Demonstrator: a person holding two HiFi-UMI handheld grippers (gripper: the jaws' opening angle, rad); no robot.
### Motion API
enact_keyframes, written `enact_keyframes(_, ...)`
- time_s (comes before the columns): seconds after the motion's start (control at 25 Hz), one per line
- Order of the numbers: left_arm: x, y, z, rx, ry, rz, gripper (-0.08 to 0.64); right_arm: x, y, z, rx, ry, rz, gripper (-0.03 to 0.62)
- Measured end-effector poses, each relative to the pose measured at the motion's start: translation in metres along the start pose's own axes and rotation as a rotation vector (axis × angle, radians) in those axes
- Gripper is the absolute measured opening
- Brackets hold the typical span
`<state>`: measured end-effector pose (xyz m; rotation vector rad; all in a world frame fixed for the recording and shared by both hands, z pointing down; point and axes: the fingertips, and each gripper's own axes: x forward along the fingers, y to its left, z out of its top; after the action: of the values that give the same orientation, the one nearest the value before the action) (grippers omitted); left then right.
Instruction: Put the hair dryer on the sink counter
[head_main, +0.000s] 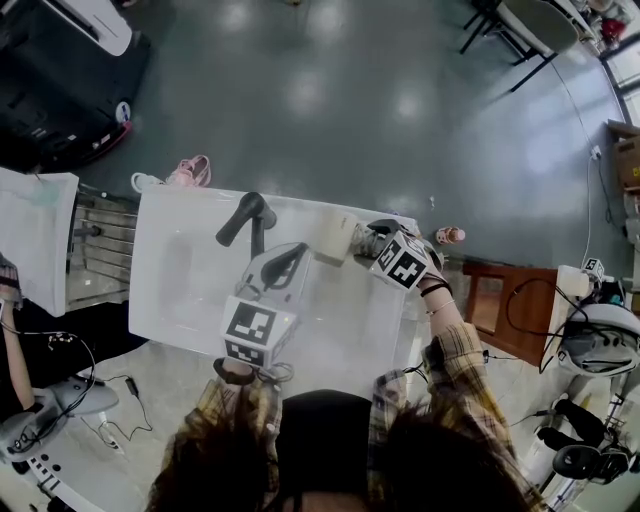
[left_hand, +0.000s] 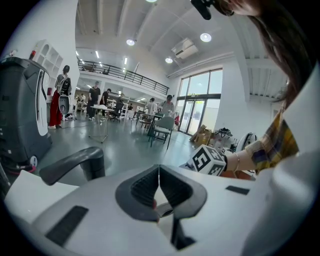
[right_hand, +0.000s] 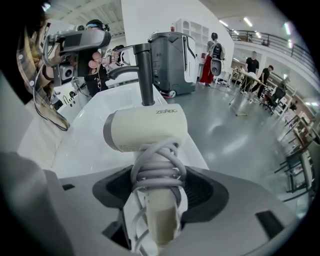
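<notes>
Right gripper view: on my right gripper (right_hand: 157, 197) the jaws pinch the hair dryer (right_hand: 147, 129) by its cord-wrapped handle, over the white counter (right_hand: 87, 137) near the faucet (right_hand: 144, 70). I'd lower it flat onto bare counter before releasing. On my left gripper (left_hand: 159, 187) the jaws are pressed together, empty.

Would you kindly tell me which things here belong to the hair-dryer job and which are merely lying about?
Job: hair dryer, clamped by its cord-wrapped handle in the right gripper; sink counter.
Lying about: faucet; pink shoes on the floor.
</notes>
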<state>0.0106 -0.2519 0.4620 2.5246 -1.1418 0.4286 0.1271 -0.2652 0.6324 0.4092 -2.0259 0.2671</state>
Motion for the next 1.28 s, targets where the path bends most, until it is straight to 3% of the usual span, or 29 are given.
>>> enact_keyframes(0.48, -0.006, -0.012, 0.01, 0.028, -0.027, -0.015, 0.018, -0.025, 0.001, 0.012, 0.039, -0.068, -0.024, 0.29)
enact_keyframes(0.72, -0.016, -0.017, 0.018, 0.058, -0.05, -0.002, 0.018, -0.045, 0.003, 0.021, 0.055, -0.133, -0.082, 0.29)
enact_keyframes(0.92, -0.022, -0.022, 0.02, 0.069, -0.062, 0.007, 0.018, -0.063, 0.013, 0.041, 0.113, -0.275, -0.092, 0.287)
enact_keyframes(1.28, -0.037, -0.04, 0.029, 0.124, -0.084, 0.004, 0.018, -0.117, 0.05, 0.093, 0.108, -0.514, -0.109, 0.259)
